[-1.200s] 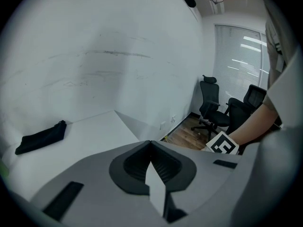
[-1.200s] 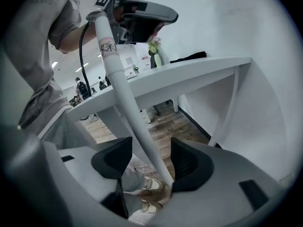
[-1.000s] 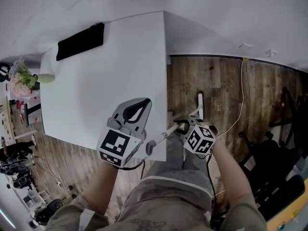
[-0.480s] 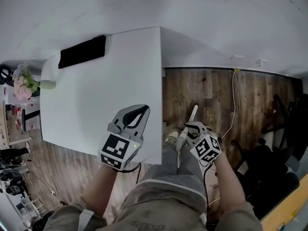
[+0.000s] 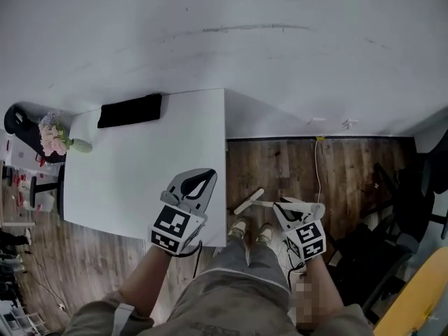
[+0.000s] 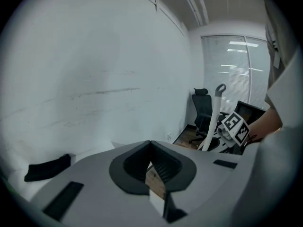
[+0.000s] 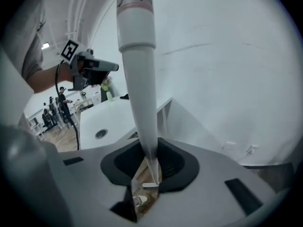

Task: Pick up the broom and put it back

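The broom is white, with a long handle (image 7: pixel 138 74) rising steeply from my right gripper (image 7: pixel 150 159), whose jaws are shut on its lower part. In the left gripper view the handle (image 6: pixel 213 119) stands nearly upright with a grey curved top, above the right gripper's marker cube (image 6: pixel 234 126). From the head view the right gripper (image 5: pixel 287 206) hovers over the wooden floor, and the broom's white far end (image 5: pixel 248 201) hangs near my shoes. My left gripper (image 5: pixel 208 176) is over the table's right edge, shut (image 6: pixel 150 144) and holding nothing.
A white table (image 5: pixel 133 166) stands on the left against the white wall, with a black flat object (image 5: pixel 129 110) and a flower vase (image 5: pixel 57 138) on it. A cable (image 5: pixel 316 166) runs across the floor. A black office chair (image 6: pixel 202 109) stands by the window.
Both grippers have risen. The right one moved right with the broom, which swung from lying low across the table corner to nearly upright. The left gripper stayed shut.
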`<act>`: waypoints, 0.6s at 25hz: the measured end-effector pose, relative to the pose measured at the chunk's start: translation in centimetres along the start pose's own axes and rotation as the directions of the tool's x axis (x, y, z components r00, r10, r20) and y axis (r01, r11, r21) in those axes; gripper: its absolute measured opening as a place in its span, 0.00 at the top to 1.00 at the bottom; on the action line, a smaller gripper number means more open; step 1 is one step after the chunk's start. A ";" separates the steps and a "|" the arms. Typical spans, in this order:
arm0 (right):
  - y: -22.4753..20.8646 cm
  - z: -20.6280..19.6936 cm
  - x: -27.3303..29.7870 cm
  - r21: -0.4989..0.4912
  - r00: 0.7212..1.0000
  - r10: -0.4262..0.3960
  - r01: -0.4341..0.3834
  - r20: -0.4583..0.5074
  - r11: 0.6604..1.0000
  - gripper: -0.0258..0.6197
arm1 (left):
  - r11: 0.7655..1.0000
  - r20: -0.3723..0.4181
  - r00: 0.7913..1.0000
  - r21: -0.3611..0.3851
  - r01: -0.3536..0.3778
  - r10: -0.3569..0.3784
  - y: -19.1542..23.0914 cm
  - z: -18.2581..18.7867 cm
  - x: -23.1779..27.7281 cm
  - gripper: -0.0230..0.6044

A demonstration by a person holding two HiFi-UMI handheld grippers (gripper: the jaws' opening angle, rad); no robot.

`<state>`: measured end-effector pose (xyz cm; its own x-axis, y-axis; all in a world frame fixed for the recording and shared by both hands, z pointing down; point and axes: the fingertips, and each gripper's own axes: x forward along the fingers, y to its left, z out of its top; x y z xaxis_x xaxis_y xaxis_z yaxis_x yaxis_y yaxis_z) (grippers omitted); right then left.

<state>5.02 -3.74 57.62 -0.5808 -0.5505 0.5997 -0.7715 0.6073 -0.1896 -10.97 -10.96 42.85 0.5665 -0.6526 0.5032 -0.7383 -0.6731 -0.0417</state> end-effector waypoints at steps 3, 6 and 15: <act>0.6 3.7 -4.2 0.070 0.995 -0.088 0.084 0.053 0.994 0.80 | 1.000 0.016 1.000 0.006 -0.007 0.007 -0.9 1.8 -1.9 0.94; 0.5 8.7 -8.3 0.059 0.973 -0.176 0.169 0.149 0.984 0.80 | 0.999 0.072 0.997 0.035 -0.012 0.009 -1.6 4.6 -2.5 0.94; -2.8 18.5 -20.6 0.099 0.817 -0.440 0.436 0.372 0.895 0.80 | 0.992 0.211 0.977 0.128 -0.018 -0.010 -3.6 13.1 -4.2 0.94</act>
<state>14.34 -4.75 31.41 -0.2324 -0.9302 0.2840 -0.9690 0.2467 0.0152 -5.92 -10.38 29.53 0.6382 -0.7047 0.3100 -0.6953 -0.7005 -0.1609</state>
